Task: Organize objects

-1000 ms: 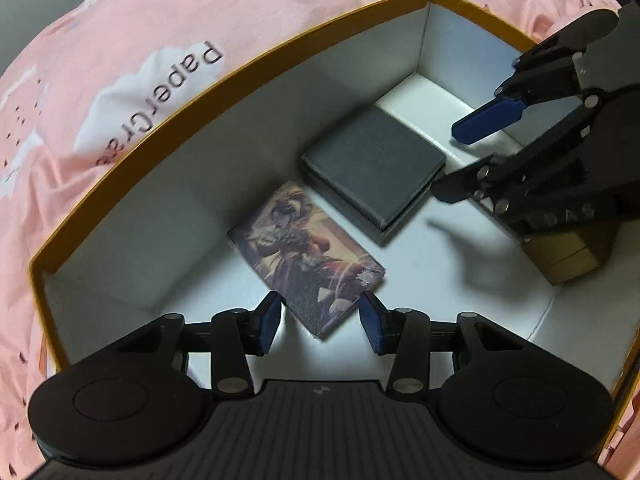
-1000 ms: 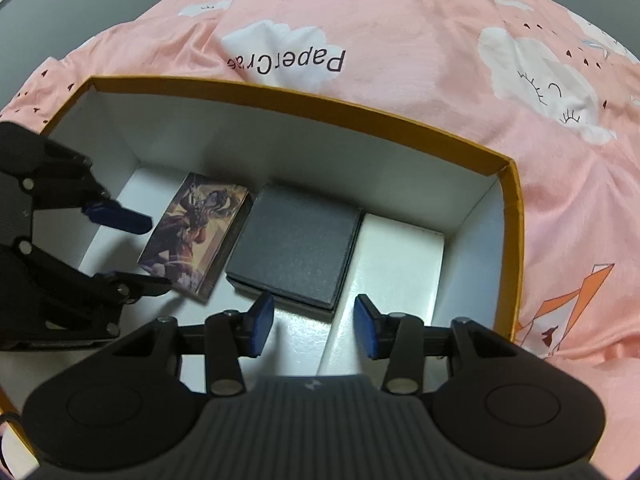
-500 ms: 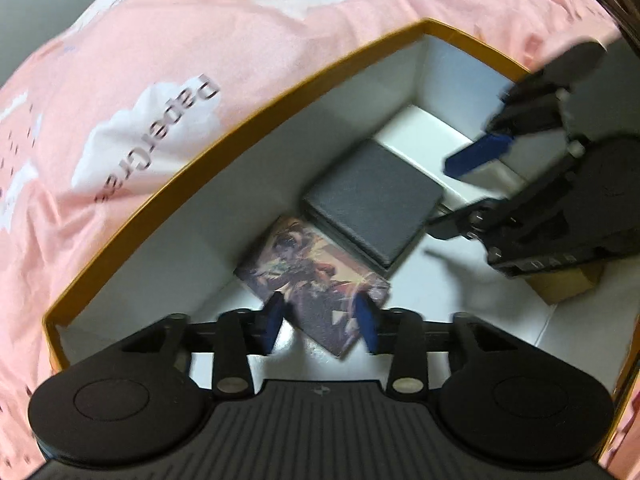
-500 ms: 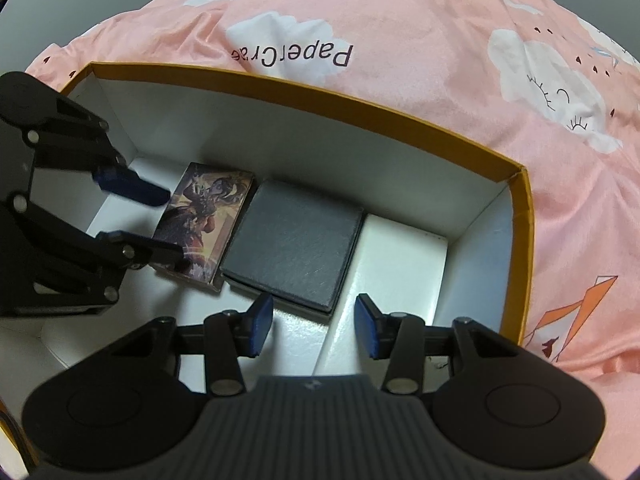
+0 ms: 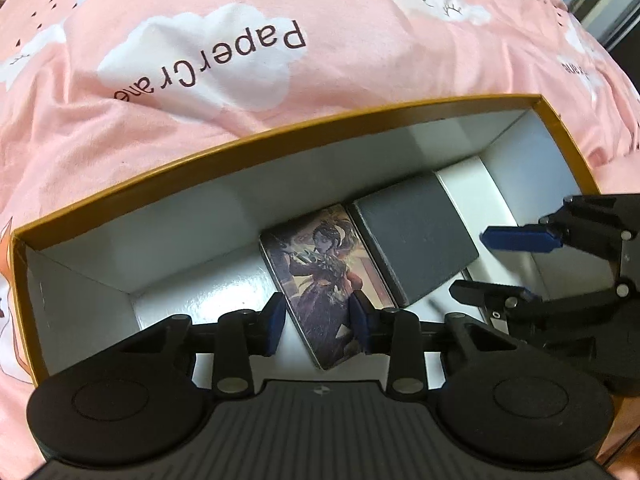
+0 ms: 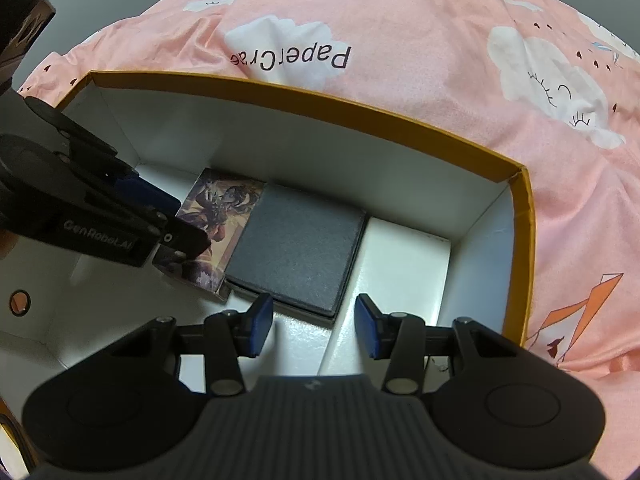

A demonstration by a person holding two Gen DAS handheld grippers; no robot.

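Note:
An illustrated card box [image 5: 320, 276] lies flat in a white, orange-rimmed box [image 5: 248, 148], side by side with a dark grey flat case [image 5: 416, 236]. My left gripper [image 5: 320, 326] is open, its pads on either side of the card box's near end, apparently not gripping. In the right wrist view the card box [image 6: 218, 220] and grey case [image 6: 298, 248] lie against the back wall. My right gripper [image 6: 308, 326] is open and empty above the grey case's near edge. It also shows in the left wrist view [image 5: 504, 264].
The box [image 6: 516, 208] rests on a pink bedsheet [image 6: 400, 32] printed with clouds and "PaperCrane". A raised white panel [image 6: 404, 256] lies right of the grey case. A white surface with a small round hole [image 6: 19, 303] lies at the left.
My left gripper has swung round and closed in on the card box, which now lies straight beside the grey case. The right gripper has drawn back slightly.

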